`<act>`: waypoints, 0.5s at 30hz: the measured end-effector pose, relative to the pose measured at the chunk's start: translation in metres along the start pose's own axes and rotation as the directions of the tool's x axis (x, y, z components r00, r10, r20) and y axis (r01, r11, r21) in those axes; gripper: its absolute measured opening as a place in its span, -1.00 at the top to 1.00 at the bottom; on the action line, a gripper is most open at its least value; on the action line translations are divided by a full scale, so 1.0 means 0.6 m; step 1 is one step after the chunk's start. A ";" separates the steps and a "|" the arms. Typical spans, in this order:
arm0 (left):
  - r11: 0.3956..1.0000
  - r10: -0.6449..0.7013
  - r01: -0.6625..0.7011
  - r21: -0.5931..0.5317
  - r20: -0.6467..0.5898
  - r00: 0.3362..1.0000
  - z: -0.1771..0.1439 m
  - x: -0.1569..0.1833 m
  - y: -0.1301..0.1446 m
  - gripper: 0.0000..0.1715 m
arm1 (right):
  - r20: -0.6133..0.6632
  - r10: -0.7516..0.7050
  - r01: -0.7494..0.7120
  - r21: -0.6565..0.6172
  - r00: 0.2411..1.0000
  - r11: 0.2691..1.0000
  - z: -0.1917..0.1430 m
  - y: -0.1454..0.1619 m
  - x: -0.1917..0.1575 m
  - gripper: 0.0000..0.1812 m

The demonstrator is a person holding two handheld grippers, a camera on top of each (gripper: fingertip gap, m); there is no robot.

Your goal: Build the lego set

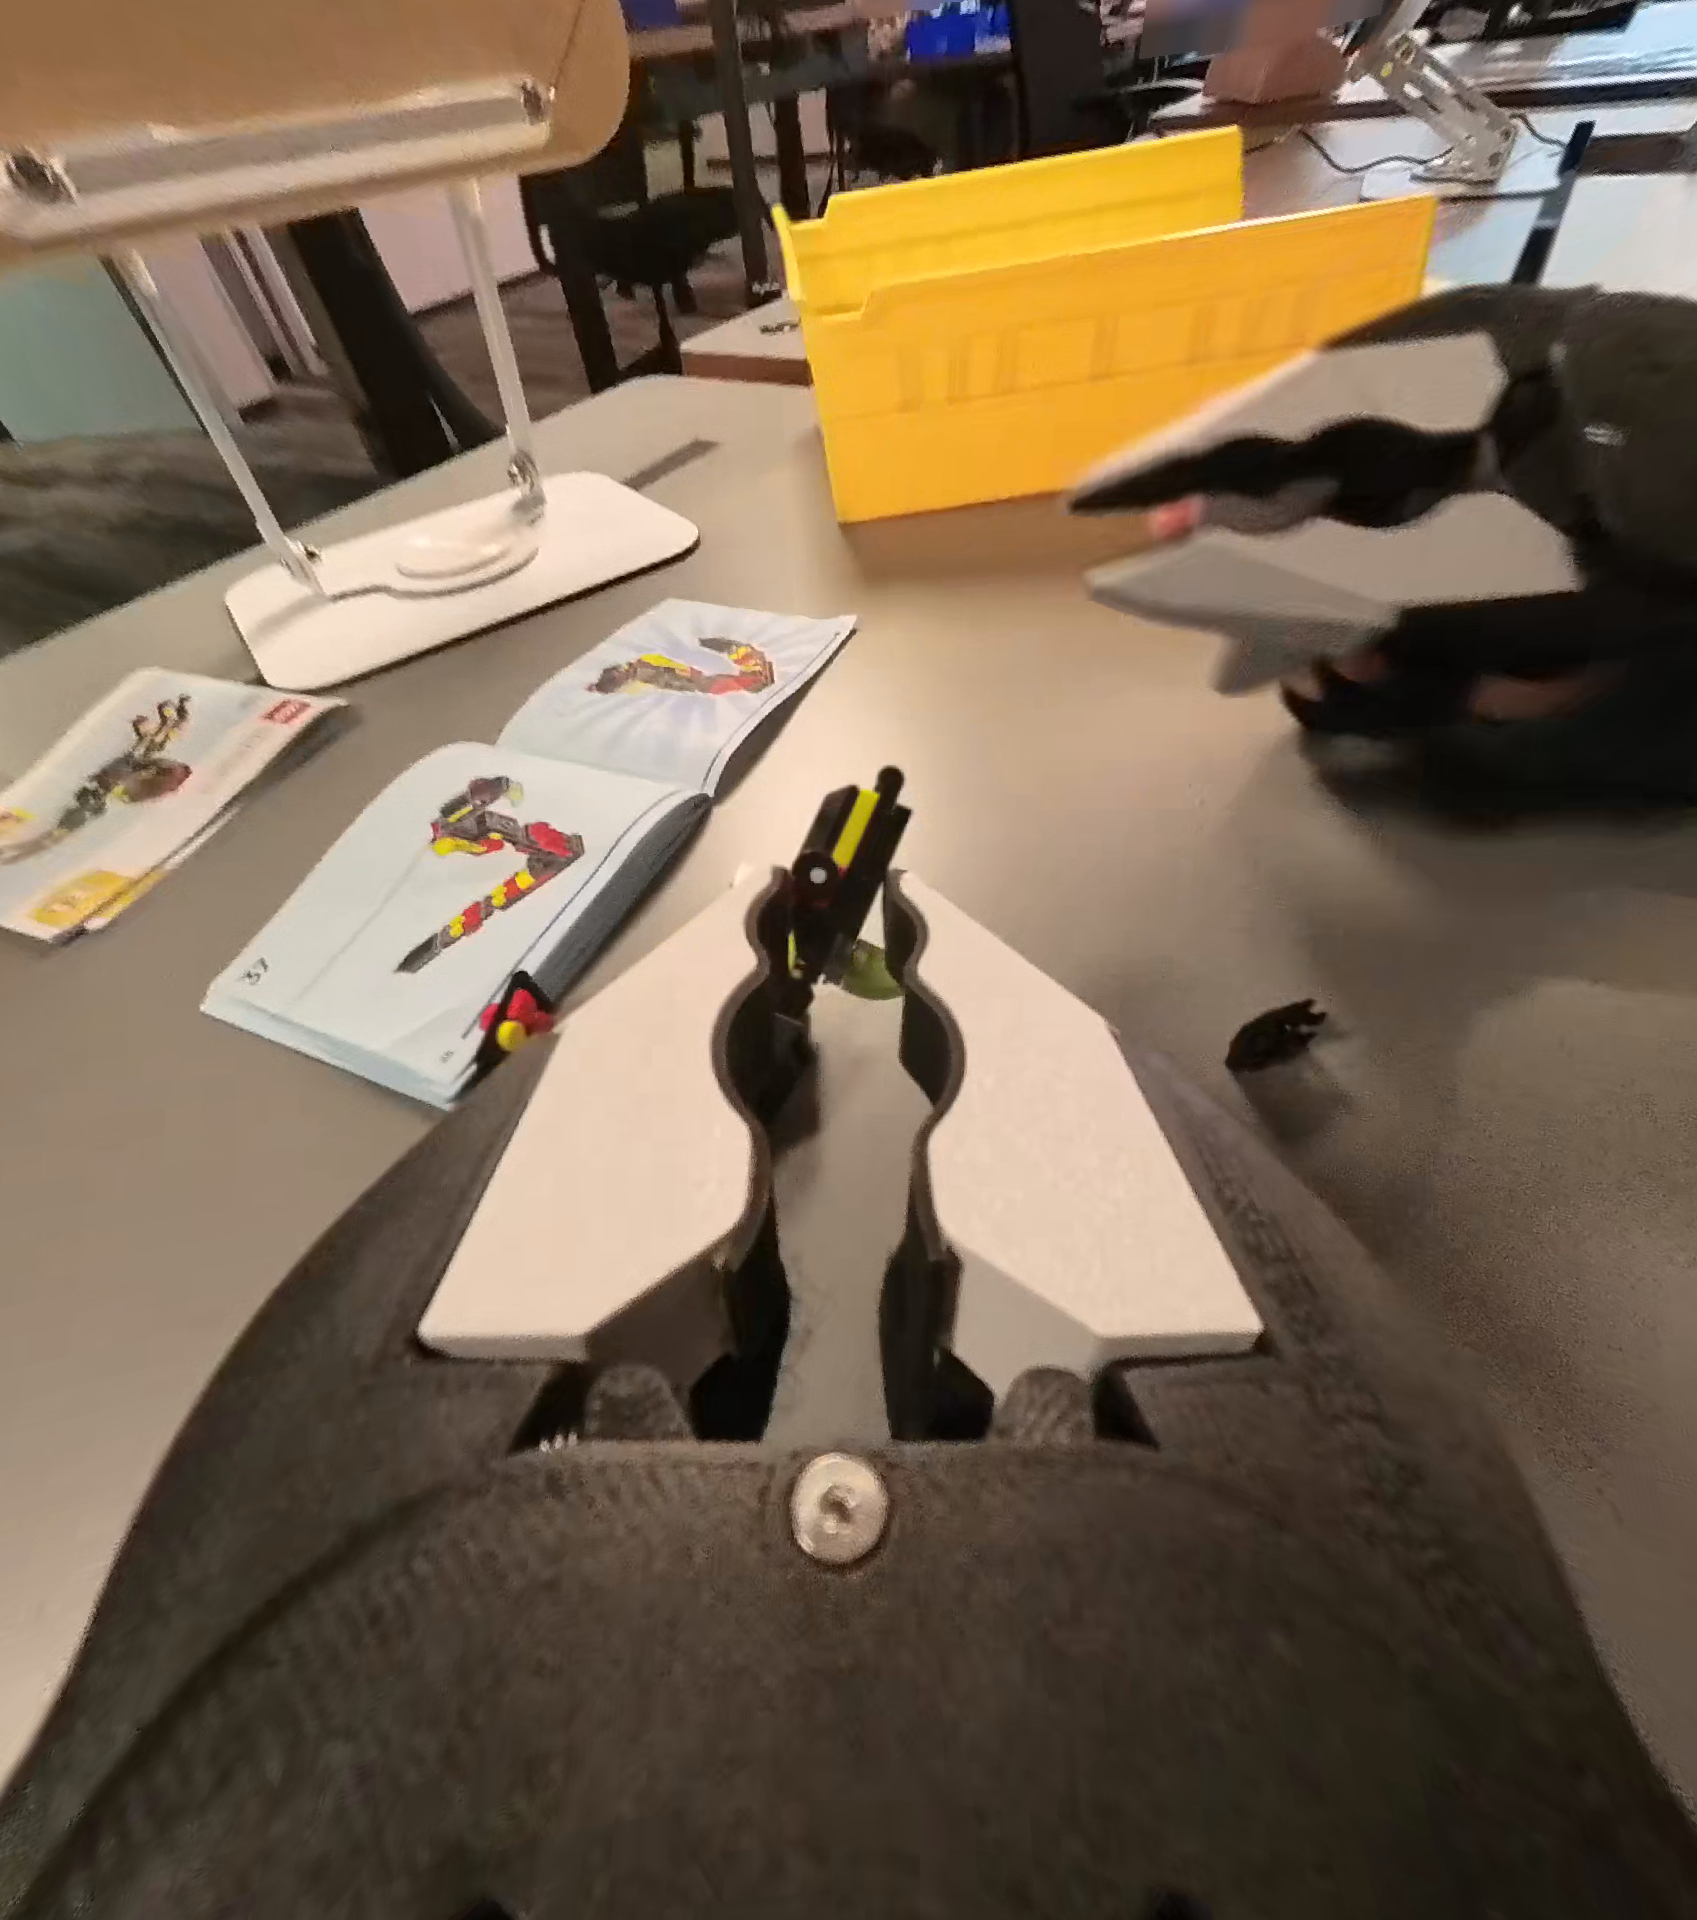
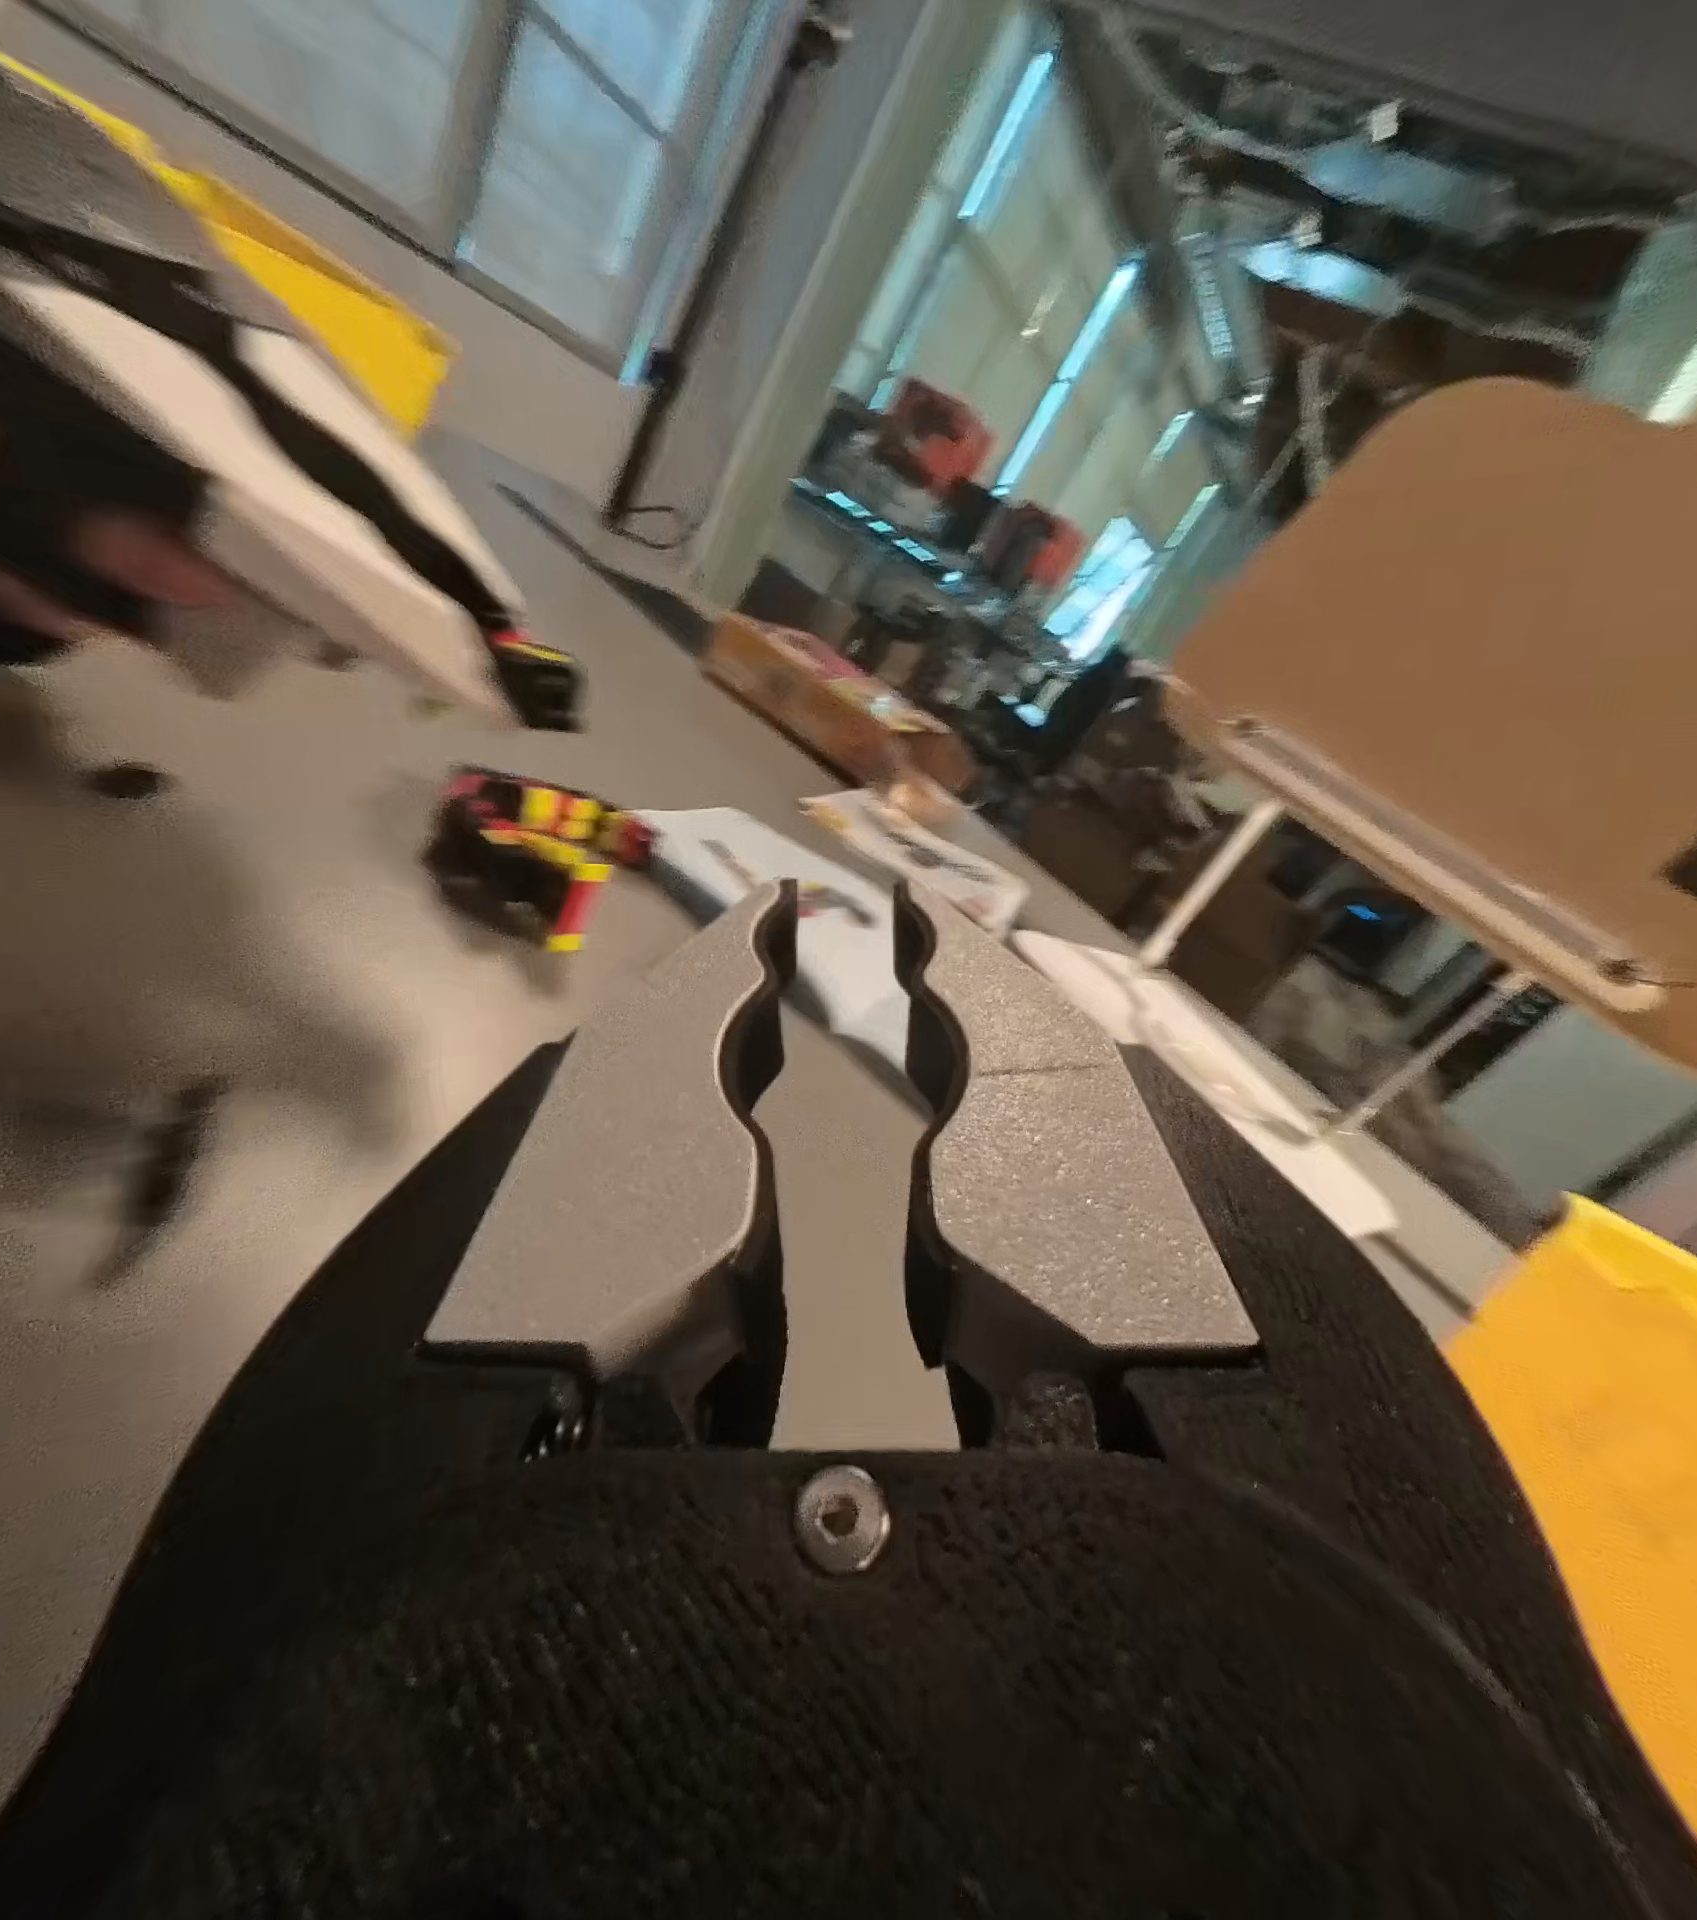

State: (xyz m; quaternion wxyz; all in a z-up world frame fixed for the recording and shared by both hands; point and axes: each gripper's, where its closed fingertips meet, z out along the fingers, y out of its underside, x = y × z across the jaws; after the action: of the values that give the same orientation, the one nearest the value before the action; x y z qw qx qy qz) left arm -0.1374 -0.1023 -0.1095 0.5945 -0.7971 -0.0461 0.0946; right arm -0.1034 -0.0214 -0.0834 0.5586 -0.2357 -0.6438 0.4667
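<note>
My left gripper (image 1: 828, 883) is shut on a small black and lime-yellow lego assembly (image 1: 849, 842), which sticks out past its white fingertips above the grey table (image 1: 200, 1247). It also shows in the right wrist view (image 2: 496, 675), blurred, with the assembly (image 2: 543, 675) at its tips. My right gripper (image 2: 844, 904) is slightly open with nothing between its fingers. In the left wrist view it (image 1: 1114, 540) hovers at the right, in front of the yellow bin. A red, yellow and black lego build (image 2: 532, 842) lies on the table ahead of the right gripper.
An open instruction booklet (image 1: 532, 862) and a second booklet (image 1: 96, 800) lie at the left. A small red-yellow lego part (image 1: 517, 1018) sits at the open booklet's edge. A loose black piece (image 1: 1275, 1034) lies at the right. Behind stand a yellow bin (image 1: 1114, 343) and a white stand base (image 1: 459, 582). The gap from one gripper's tips to the other's is roughly 10 cm. My left tips are roughly 10 cm from the loose black piece (image 1: 1275, 1034). Seen from the right wrist view (image 2: 162, 1126) as well.
</note>
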 end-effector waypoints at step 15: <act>0.997 0.035 -0.043 -0.062 -0.121 0.992 -0.011 0.043 0.026 0.81 | 0.382 0.353 -0.014 -0.661 0.854 0.750 -0.063 0.054 -0.195 0.76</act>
State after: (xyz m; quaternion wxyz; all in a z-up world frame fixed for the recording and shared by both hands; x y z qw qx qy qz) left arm -0.1114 -0.1081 -0.1254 0.5683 -0.8209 0.0022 0.0566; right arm -0.0442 -0.0905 -0.1722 0.2154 -0.3503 -0.8541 0.3186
